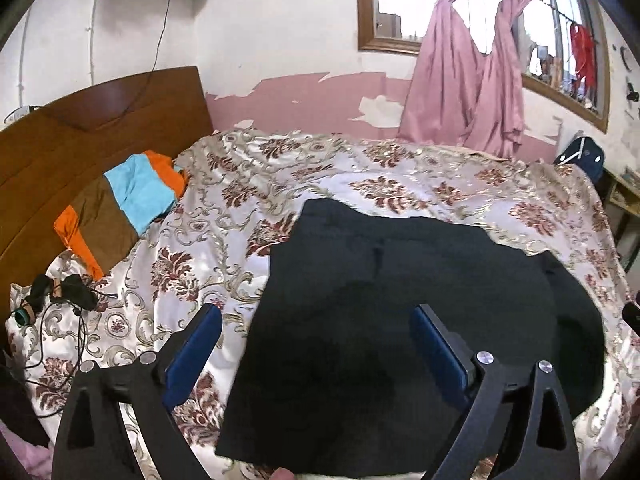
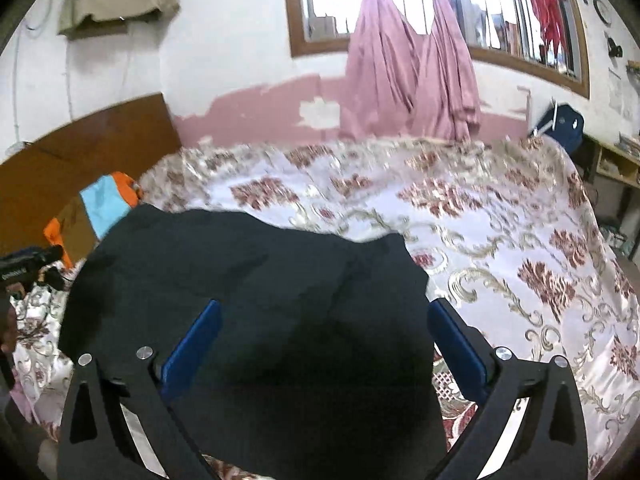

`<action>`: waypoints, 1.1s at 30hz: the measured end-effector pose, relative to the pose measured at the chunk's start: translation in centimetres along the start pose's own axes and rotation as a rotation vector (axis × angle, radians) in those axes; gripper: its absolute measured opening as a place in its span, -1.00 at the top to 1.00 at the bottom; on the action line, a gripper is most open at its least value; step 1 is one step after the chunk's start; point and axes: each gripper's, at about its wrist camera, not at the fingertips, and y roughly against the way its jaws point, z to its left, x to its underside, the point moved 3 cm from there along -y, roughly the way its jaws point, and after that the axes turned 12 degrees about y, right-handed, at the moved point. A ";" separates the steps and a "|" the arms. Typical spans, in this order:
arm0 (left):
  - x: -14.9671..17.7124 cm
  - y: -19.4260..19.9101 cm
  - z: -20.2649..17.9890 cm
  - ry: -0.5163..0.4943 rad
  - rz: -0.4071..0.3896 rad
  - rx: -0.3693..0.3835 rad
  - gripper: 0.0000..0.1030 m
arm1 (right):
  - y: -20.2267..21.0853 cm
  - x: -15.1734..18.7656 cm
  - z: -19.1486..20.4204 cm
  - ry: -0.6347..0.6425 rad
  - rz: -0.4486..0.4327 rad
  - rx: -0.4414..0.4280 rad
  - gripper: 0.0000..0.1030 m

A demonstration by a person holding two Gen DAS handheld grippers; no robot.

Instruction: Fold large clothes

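A large black garment lies partly folded on the floral bedspread. It also shows in the right wrist view. My left gripper is open and empty, hovering over the garment's left near part; its left finger is over the bedspread. My right gripper is open and empty above the garment's right near part, its right finger past the cloth's right edge. The other gripper's body shows at the far left of the right wrist view.
A folded stack of orange, blue and brown clothes lies by the wooden headboard. Black cables and small items lie at the bed's left. Pink curtains and a window are beyond. A blue bag and a shelf stand right.
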 end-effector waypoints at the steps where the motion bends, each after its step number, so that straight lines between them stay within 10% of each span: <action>1: 0.2 0.6 -0.3 -0.003 -0.002 0.011 -0.86 | 0.4 0.0 0.0 0.001 -0.014 0.001 -0.97; 33: 5.1 17.4 -3.0 -0.053 -0.247 0.165 -0.99 | 15.9 1.1 4.0 0.040 -0.231 0.015 -0.97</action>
